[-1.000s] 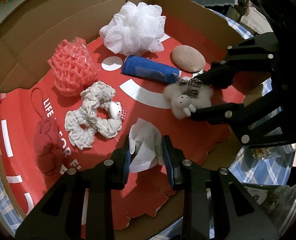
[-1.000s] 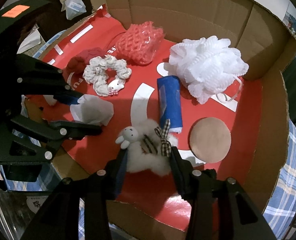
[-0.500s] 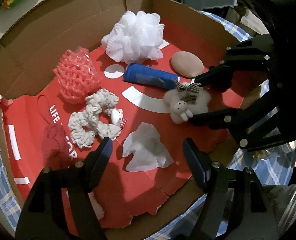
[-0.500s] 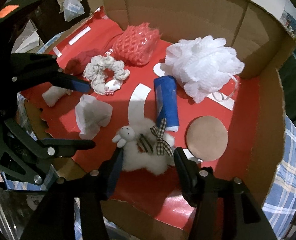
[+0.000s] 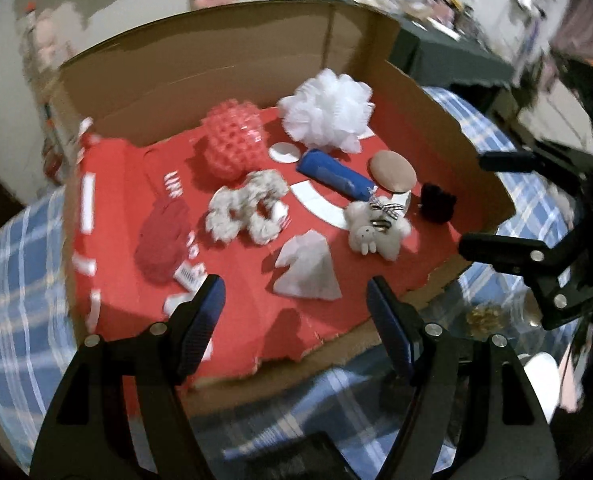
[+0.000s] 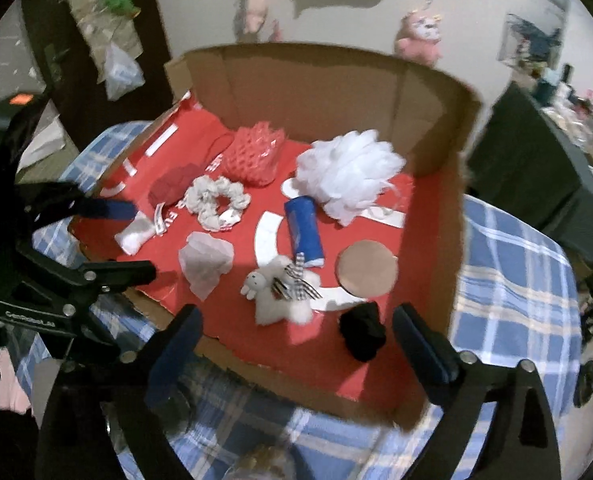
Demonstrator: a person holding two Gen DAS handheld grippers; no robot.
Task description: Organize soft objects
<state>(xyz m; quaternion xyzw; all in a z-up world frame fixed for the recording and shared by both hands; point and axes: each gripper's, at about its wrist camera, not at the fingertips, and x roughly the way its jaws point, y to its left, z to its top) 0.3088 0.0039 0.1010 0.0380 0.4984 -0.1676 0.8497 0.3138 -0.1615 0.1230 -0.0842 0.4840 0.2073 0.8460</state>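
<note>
Soft objects are laid out on the red floor of the cardboard box (image 6: 436, 128): white tissue (image 5: 308, 270), fluffy toy (image 6: 282, 292), black piece (image 6: 362, 330). Left gripper (image 5: 296, 312) is held open and empty; right gripper (image 6: 296, 338) is opening, nothing between its jaws. Any remaining item should be approached from above and gripped lightly.

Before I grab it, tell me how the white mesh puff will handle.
The puff is gathered netting, so it is probably very light and would squash between claw pads. Its rounded shape may let it tumble if nudged. A loop of ribbon trails beside it and could snag.
</note>
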